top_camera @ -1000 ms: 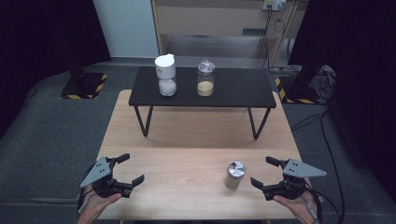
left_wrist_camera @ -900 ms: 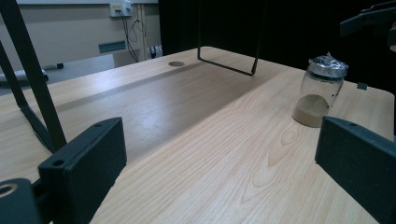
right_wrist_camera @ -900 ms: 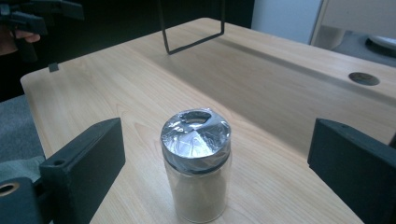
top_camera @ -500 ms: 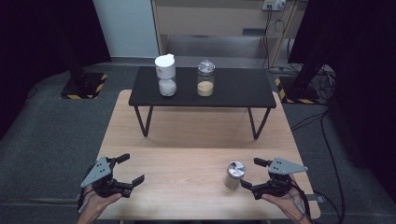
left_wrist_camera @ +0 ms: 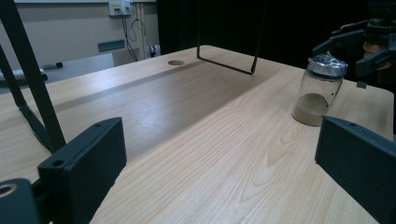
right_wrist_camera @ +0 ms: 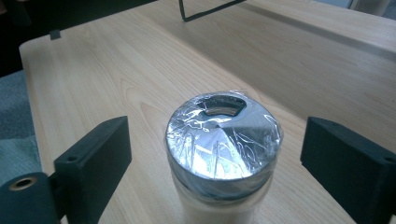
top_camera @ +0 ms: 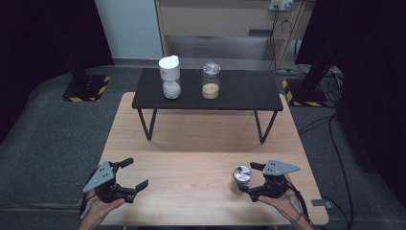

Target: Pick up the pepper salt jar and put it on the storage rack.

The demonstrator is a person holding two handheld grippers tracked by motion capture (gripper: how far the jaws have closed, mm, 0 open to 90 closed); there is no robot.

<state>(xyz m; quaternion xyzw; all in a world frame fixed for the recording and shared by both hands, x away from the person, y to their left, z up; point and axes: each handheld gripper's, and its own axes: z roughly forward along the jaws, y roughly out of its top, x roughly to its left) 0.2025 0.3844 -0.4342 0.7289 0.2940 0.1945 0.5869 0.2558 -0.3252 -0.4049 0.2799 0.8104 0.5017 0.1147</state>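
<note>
While the wooden tabletop (top_camera: 201,143) lies bare ahead of both claws, I keep the left claw (top_camera: 133,173) parked open and apart, leaving the work to the other side. My right claw (top_camera: 251,178) straddles the small jar (top_camera: 242,175): its jaws have just been closing, yet gaps remain either side of the foil-wrapped lid (right_wrist_camera: 224,137), so nothing is gripped.

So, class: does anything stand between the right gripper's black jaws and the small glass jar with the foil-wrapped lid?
Nothing visible does. The small glass jar stands between the right gripper jaws, which have just been closing; gaps remain on both sides.
</note>
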